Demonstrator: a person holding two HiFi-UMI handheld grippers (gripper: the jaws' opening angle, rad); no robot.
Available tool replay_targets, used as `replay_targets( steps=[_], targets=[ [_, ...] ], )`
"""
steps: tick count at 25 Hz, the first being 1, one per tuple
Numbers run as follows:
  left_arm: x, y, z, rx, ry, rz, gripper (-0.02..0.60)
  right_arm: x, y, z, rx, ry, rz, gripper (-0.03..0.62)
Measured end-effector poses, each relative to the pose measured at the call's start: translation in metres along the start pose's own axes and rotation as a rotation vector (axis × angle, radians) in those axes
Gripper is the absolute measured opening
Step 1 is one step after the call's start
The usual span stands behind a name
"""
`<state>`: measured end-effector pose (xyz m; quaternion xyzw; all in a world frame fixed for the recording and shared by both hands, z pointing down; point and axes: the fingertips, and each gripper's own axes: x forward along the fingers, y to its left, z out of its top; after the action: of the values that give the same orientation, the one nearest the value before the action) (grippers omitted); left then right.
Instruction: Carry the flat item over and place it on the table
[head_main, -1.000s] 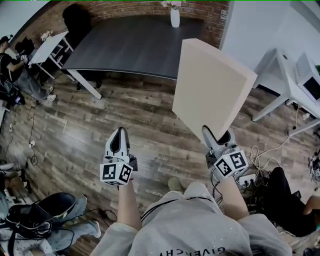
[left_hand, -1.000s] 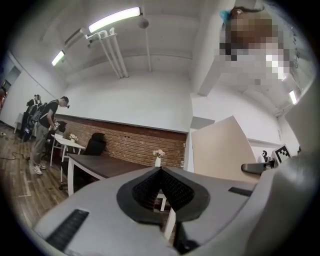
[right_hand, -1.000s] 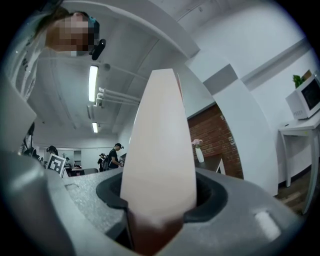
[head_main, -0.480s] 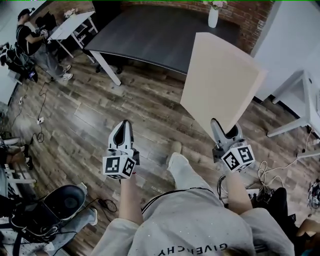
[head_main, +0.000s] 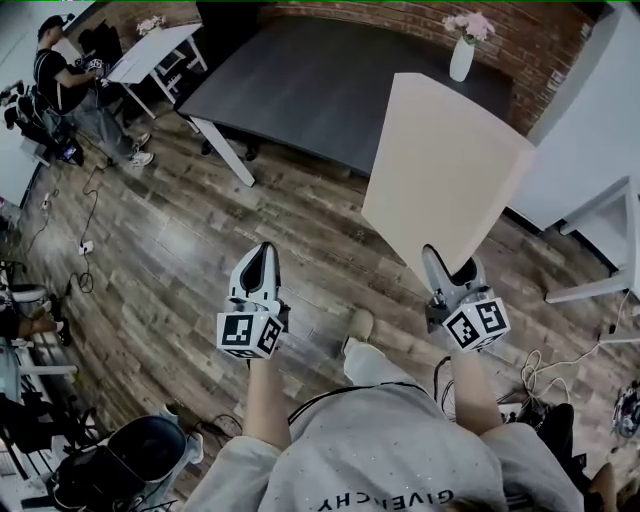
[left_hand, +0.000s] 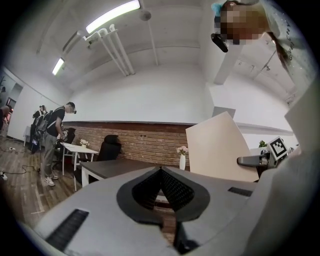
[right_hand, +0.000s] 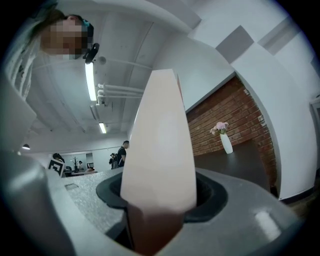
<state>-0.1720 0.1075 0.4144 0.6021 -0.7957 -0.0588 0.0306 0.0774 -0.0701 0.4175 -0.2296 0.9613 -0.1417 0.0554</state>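
Board is standing on edge in the right gripper, whose jaws are clamping its lower corner, long axis rising up and forward. One dark table is lying just ahead, bearing one vase. The left gripper, pinched together, is carrying nothing.

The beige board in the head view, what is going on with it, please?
A person holds a tool in each hand. The right tool is clamped on the lower corner of the flat beige board, held upright above the wooden floor. The left tool is shut and empty. The dark table lies ahead; the board is not yet on it.
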Motion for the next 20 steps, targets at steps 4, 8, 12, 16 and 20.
replay_targets(
  steps=[4,8,12,16,20],
  targets=[
    [0.051,0.031,0.001,-0.015,0.008,-0.009,-0.002,0.05,-0.013,-0.003,0.005,0.007,-0.015,0.262],
    [0.098,0.053,0.002,-0.021,-0.009,-0.031,-0.002,0.091,-0.025,-0.006,0.003,0.009,-0.022,0.263],
    [0.143,0.059,-0.002,-0.038,-0.007,-0.064,-0.002,0.121,-0.037,-0.007,0.003,0.013,-0.02,0.263],
    [0.178,0.053,-0.004,-0.045,0.002,-0.093,-0.002,0.146,-0.048,-0.004,0.002,0.037,-0.016,0.264],
    [0.197,0.054,-0.015,-0.043,0.029,-0.113,-0.002,0.165,-0.057,-0.012,0.018,0.056,-0.009,0.263]
  ],
)
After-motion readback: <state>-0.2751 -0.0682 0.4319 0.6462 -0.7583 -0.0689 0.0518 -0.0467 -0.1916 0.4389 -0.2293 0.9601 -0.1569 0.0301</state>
